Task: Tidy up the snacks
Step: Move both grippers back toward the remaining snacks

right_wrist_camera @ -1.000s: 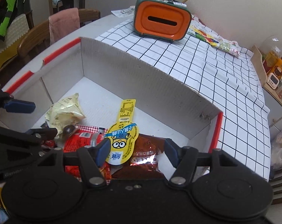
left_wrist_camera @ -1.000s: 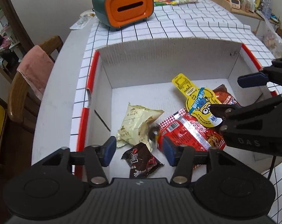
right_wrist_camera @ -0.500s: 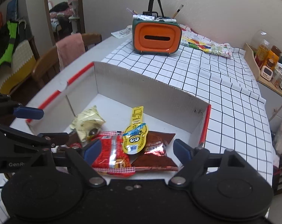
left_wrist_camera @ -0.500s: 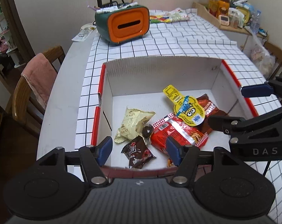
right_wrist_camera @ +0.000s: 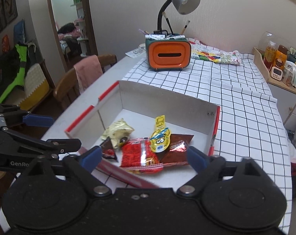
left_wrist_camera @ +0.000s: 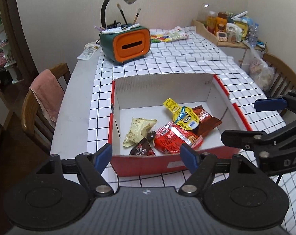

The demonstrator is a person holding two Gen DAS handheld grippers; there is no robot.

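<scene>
A white cardboard box with red rims [left_wrist_camera: 144, 167] [right_wrist_camera: 216, 125] sits on the checked tablecloth. Inside lie a cream packet [left_wrist_camera: 139, 130] [right_wrist_camera: 117, 130], a small dark brown packet [left_wrist_camera: 142, 149] [right_wrist_camera: 107, 150], a red packet [left_wrist_camera: 174, 140] [right_wrist_camera: 139, 155], a yellow cartoon-lidded snack [left_wrist_camera: 184, 115] [right_wrist_camera: 160, 138] and a brown wrapper [left_wrist_camera: 205, 122] [right_wrist_camera: 178, 146]. My left gripper [left_wrist_camera: 147, 157] hangs above the box's near wall, jaws opening, nothing between them. My right gripper [right_wrist_camera: 143, 157] hovers over the box's near right corner, jaws opening wide and empty.
An orange and green pen holder [left_wrist_camera: 126, 42] [right_wrist_camera: 167, 55] with a desk lamp [right_wrist_camera: 184, 0] stands at the table's back. A colourful pouch [right_wrist_camera: 216, 55] lies beside it. A wooden chair with pink towel [left_wrist_camera: 45, 98] stands left; a shelf of bottles [left_wrist_camera: 226, 30] is back right.
Both grippers have drawn back and up out of the box, so the whole box now shows. Both pairs of jaws have spread wider. The snacks lie as before.
</scene>
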